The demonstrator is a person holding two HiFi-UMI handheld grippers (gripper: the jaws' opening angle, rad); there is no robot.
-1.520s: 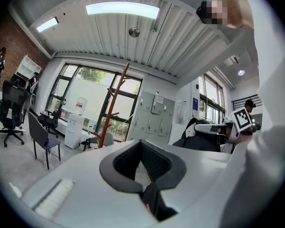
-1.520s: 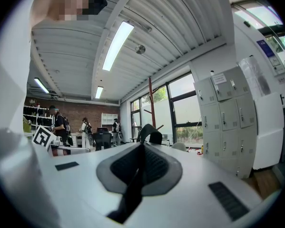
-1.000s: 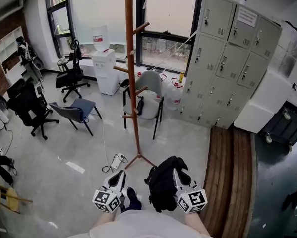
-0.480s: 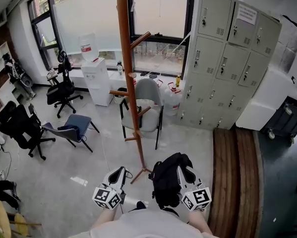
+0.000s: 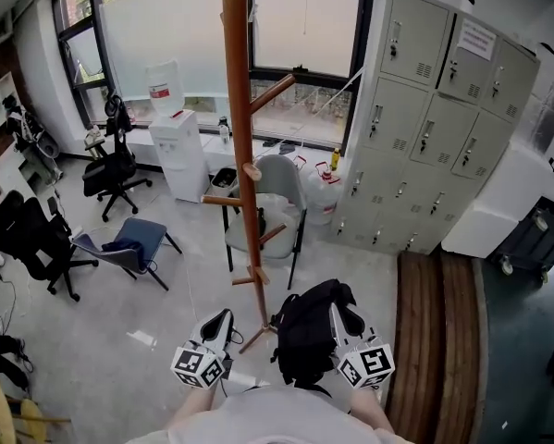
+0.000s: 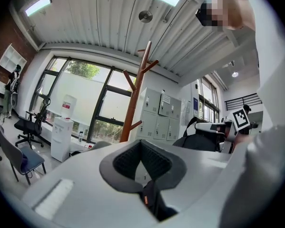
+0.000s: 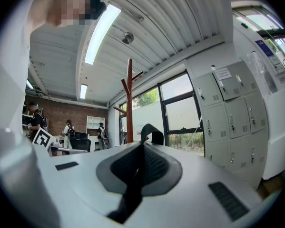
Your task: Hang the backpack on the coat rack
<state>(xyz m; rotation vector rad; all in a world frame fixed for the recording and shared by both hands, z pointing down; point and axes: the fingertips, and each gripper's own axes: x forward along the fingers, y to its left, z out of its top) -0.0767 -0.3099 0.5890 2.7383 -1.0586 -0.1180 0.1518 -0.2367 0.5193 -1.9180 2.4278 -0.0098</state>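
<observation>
While the black backpack point(image 5: 304, 340) hangs just right of the foot of the coat rack point(image 5: 242, 146), the right gripper point(image 5: 338, 314) pinches its top strap; the left gripper point(image 5: 221, 322), jaws pressed together, is just left of that foot

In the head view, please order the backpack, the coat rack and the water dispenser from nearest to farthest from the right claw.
1. Backpack, held in the right claw.
2. Coat rack, just ahead, to the left.
3. Water dispenser, far back, left.

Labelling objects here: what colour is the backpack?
The backpack is black; the head view shows it best.
</observation>
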